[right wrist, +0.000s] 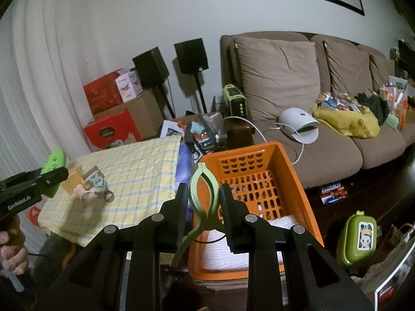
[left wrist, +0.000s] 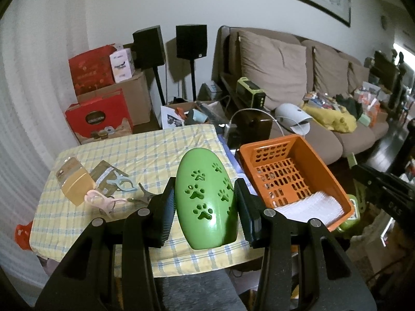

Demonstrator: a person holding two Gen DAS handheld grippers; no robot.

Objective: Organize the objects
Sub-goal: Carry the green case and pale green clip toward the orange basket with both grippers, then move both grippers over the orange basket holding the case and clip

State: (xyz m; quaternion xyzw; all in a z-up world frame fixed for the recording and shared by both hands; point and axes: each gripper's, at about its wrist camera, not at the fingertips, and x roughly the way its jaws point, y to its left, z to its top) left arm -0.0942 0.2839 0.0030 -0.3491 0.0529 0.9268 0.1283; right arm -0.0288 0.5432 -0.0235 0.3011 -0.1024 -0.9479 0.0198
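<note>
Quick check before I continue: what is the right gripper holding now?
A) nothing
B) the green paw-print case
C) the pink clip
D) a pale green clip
D: in the right wrist view the right gripper is shut on the pale green clip, in front of the orange basket.

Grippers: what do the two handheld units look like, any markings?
Both are matte black plastic. The left gripper and right gripper each have two angular linkage arms with silver pivot pins and ribbed dark pads. In the right wrist view, the left unit's side carries white "GenRobot.AI" lettering. A hand wraps its handle; no sleeve visible.
</note>
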